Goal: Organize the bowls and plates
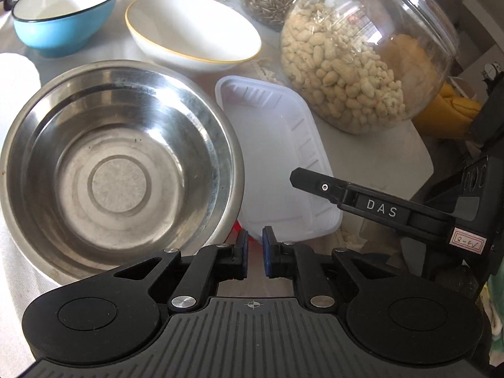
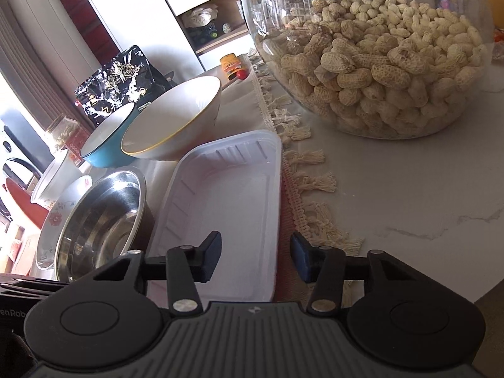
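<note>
Since the right gripper (image 2: 255, 256) stands wide open and empty, straddling the near right rim of the white tray (image 2: 233, 195), it should settle lower before pinching. The left gripper (image 1: 255, 253), nearly shut and empty, hovers at the tray's near corner, the steel bowl (image 1: 116, 170) to its left; keep it clear.

Beneath my jaws runs a pale marble-look tabletop (image 2: 409, 208), partly under a cloth with a tasselled fringe (image 2: 302, 170). On the cloth side sit a steel bowl (image 1: 116, 170), just beside it a white plastic tray (image 1: 277, 163), and beyond them a white bowl with a gold rim (image 1: 192, 28) and a blue bowl (image 1: 63, 15), close together. A round glass jar of peanuts (image 2: 371, 63) stands on the bare stone, and a black printed bag (image 2: 116, 78) stands behind the bowls.
</note>
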The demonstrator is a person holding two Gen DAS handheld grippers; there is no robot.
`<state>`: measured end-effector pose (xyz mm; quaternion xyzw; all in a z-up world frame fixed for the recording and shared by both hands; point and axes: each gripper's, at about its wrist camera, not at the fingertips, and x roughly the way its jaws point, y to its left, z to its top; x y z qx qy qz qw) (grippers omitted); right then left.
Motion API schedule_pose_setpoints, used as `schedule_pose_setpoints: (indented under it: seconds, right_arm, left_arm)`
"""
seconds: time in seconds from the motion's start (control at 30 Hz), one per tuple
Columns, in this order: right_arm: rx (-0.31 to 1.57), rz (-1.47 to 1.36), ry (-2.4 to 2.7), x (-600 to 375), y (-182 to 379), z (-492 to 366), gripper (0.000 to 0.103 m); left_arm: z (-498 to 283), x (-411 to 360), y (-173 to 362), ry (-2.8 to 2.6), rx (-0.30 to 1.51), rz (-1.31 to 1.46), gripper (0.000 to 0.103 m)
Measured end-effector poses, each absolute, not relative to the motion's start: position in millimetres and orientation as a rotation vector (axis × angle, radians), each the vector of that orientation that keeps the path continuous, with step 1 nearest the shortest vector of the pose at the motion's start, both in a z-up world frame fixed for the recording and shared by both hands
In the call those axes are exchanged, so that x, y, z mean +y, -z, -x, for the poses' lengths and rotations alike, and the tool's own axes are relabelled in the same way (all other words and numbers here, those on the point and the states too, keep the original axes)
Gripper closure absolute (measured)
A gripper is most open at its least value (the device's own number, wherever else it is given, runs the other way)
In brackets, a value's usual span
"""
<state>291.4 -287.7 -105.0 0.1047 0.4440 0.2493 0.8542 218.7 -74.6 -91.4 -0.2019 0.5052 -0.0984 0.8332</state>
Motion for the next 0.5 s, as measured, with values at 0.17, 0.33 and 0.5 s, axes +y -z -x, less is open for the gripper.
schedule_pose_setpoints:
  seconds: [0.17, 0.33, 0.5]
  right_arm:
    - [0.887, -0.226, -0.501, -292.5, 98.6, -293.5, 0.06]
    - [0.885, -0.254, -0.439, -322.9, 96.6, -293.5, 0.06]
    - [0.855, -0.256, -0.371, -332.0, 92.8, -287.9, 0.06]
  left_arm:
    - [-233.5, -95.4, 88.6, 0.237, 1.061, 0.357, 0.078]
    - [-247.0, -116.5, 91.6, 0.342, 1.091, 0.342, 0.078]
    - [-243.4, -116.7, 96.1, 0.462, 1.117, 0.385, 0.078]
